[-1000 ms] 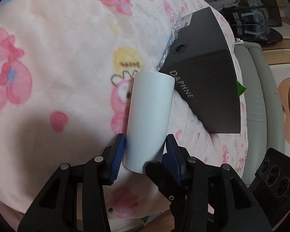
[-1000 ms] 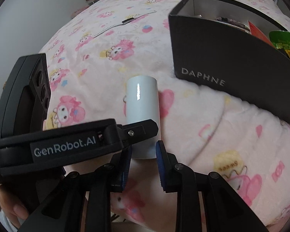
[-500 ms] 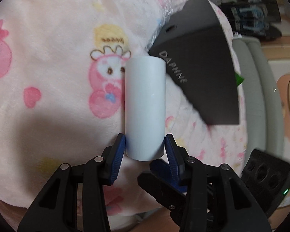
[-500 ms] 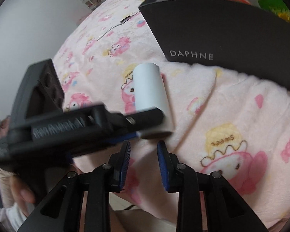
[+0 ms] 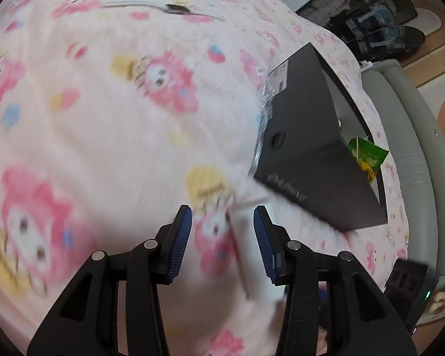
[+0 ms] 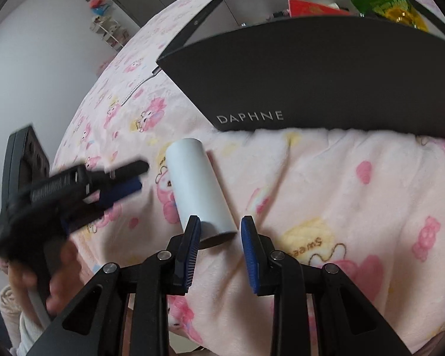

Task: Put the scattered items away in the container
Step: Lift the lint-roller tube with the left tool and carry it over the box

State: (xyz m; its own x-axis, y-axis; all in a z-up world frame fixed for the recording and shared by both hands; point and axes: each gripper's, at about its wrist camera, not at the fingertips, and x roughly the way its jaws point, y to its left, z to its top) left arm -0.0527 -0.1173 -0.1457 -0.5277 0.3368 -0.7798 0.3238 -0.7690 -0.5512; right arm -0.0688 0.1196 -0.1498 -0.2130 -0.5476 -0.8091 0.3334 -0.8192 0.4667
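A white cylinder (image 6: 198, 191) lies on the pink cartoon blanket, its near end just ahead of my right gripper (image 6: 218, 244), which is open and empty. In the left wrist view the cylinder (image 5: 246, 237) is blurred, close to the right finger of my left gripper (image 5: 221, 240), which is open and no longer holds it. The left gripper shows blurred at the left of the right wrist view (image 6: 74, 187), apart from the cylinder. The black DAPHNE box (image 6: 326, 89) stands open behind, with a green packet (image 6: 391, 3) and a red item (image 6: 308, 7) inside.
A thin strap-like item (image 5: 169, 9) lies far back on the blanket. The grey padded bed edge (image 5: 406, 136) runs beyond the box (image 5: 311, 154). Clear plastic wrap (image 5: 262, 124) sits against the box's left side.
My left gripper opened, let go of the white cylinder and pulled away to the left. The cylinder now lies on the blanket. My right gripper opened wider and closed in on the cylinder's near end.
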